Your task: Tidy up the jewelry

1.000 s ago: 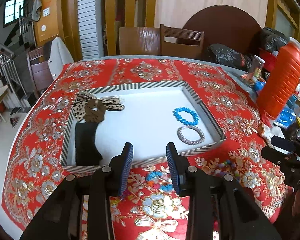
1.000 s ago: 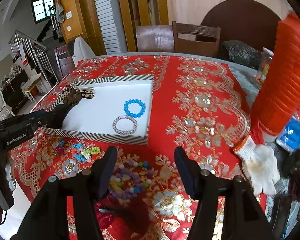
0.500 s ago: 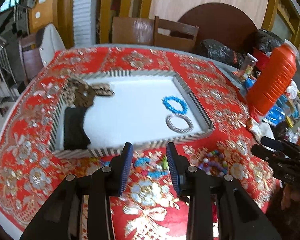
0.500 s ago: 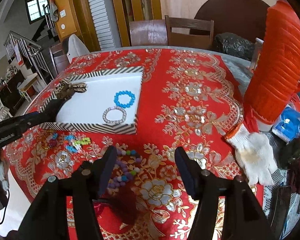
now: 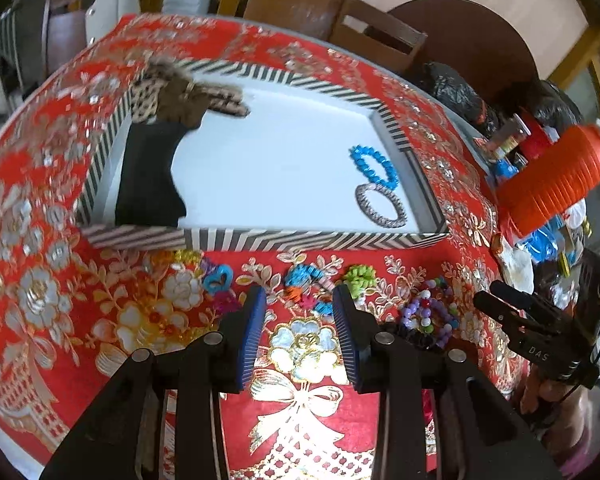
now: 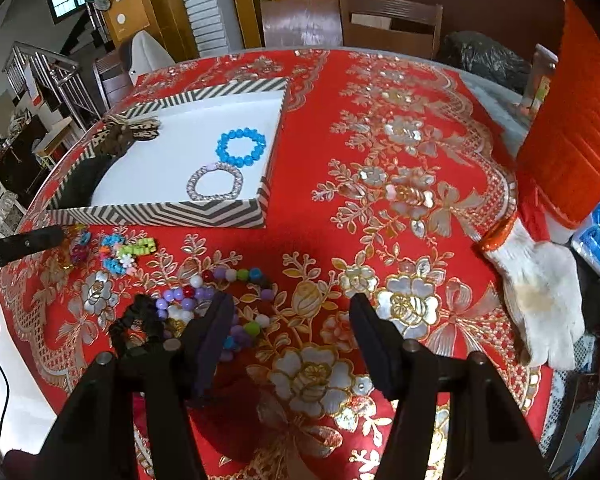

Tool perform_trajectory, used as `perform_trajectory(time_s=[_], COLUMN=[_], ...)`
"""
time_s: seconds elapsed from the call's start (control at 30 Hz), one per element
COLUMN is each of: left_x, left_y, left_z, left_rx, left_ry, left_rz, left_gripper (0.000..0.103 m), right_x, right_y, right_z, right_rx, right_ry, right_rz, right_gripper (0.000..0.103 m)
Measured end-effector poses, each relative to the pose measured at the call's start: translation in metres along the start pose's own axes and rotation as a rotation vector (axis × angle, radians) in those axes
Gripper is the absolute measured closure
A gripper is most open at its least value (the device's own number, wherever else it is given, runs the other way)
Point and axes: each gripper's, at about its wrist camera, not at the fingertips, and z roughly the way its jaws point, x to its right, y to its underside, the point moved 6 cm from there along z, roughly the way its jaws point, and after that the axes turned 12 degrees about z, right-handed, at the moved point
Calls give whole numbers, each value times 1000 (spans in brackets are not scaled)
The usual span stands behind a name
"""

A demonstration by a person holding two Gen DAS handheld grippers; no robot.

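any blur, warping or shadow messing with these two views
Left wrist view: smeared by motion, worst on the leopard-print hair bow and the striped white tray; fisheye bends the round table edge. Right wrist view: sharper, blue bead bracelet crisp; a dark shadow falls on the red floral tablecloth below the right gripper.

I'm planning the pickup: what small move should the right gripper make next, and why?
Probably shift the right gripper slightly left and lower it over the multicoloured bead bracelet. Its jaws stand open and empty, the beads lie by its left finger, outside the striped tray.
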Motion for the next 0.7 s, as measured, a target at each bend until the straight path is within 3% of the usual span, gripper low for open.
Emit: perform_trajectory(time_s=[0.23, 0.5, 0.7], left_x=[5, 9, 14], left_y=[1, -6, -7], left_z=[23, 53, 54], left_rx=[-41, -99, -90], left_ry=[-27, -116, -140], left_rz=[2, 54, 99], left_gripper=[70, 70, 70], right_x=[0, -3, -6], right_y=[2, -1, -2], right_z=[4, 8, 21], right_rx=[-14, -15, -34], right_ry=[-13, -27, -21], right_rz=[7, -10, -58], right_gripper=[40, 40, 42])
